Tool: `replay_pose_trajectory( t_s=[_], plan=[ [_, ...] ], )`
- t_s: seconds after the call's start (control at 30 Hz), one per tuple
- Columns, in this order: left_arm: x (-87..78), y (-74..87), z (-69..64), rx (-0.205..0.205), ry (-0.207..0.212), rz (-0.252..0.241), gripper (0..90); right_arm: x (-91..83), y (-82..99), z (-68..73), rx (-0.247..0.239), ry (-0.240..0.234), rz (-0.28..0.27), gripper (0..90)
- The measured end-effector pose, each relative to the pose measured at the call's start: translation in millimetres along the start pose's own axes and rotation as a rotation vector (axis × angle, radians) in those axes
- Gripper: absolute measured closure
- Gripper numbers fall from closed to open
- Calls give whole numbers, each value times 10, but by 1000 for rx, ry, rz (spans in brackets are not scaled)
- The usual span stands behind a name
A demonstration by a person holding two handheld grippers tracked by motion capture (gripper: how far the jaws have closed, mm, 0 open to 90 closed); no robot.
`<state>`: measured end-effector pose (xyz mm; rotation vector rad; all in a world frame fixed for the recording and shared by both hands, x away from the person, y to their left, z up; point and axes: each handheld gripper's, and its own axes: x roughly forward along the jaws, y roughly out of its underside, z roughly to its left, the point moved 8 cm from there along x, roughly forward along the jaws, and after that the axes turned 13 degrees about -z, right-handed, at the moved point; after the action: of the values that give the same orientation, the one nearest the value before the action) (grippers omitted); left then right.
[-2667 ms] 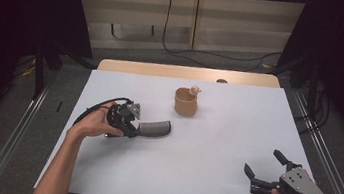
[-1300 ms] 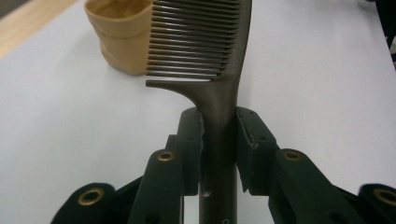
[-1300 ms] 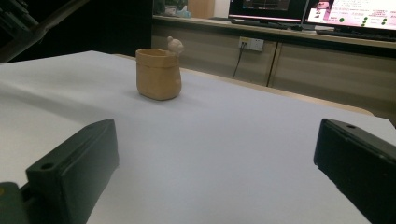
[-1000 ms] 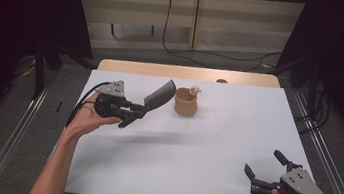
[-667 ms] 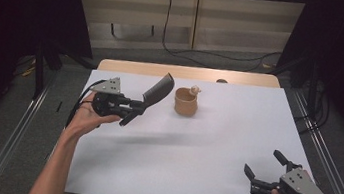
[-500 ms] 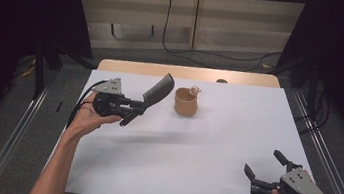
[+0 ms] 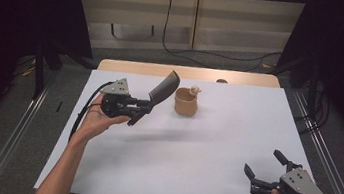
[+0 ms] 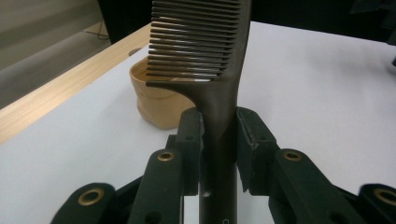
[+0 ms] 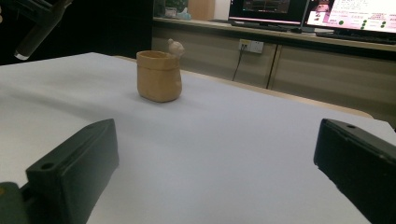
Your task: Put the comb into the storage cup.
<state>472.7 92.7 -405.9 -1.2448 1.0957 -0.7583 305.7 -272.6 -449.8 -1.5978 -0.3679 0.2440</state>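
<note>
A dark comb (image 7: 163, 89) is held in the air by its handle, with my left gripper (image 7: 142, 107) shut on it above the table's left half. In the left gripper view the comb (image 8: 205, 51) stands upright between the jaws, teeth to the left, and the gripper (image 8: 217, 135) clamps its handle. A tan cup (image 7: 185, 102) with a small figure on its rim stands just right of the comb's tip. It shows behind the comb as the cup (image 8: 156, 100). My right gripper (image 7: 264, 168) rests open at the front right corner, facing the cup (image 9: 159, 75).
The white table (image 7: 203, 151) spreads wide between the two grippers. A wooden strip (image 7: 133, 67) runs along its far edge. Metal rails flank the table on both sides. Cables hang on the wall behind. Monitors (image 9: 322, 11) show in the right gripper view.
My left gripper lifted the comb off the table and carried it up toward the cup; over the last second it barely shifted. The right gripper has stayed still.
</note>
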Motion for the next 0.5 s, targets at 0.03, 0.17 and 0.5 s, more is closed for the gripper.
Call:
replay_pose_trajectory(
  t_s=[0.03,0.17,0.5],
  plan=[
    [11,-9,8,-5,-9,-8,727,0,1,0,0,1,1,0],
    [51,-42,32,-1,-38,-35,727,-1,2,-3,1,2,3,0],
    [116,-89,48,4,-87,-58,727,-7,-6,-8,0,6,-4,0]
  ],
)
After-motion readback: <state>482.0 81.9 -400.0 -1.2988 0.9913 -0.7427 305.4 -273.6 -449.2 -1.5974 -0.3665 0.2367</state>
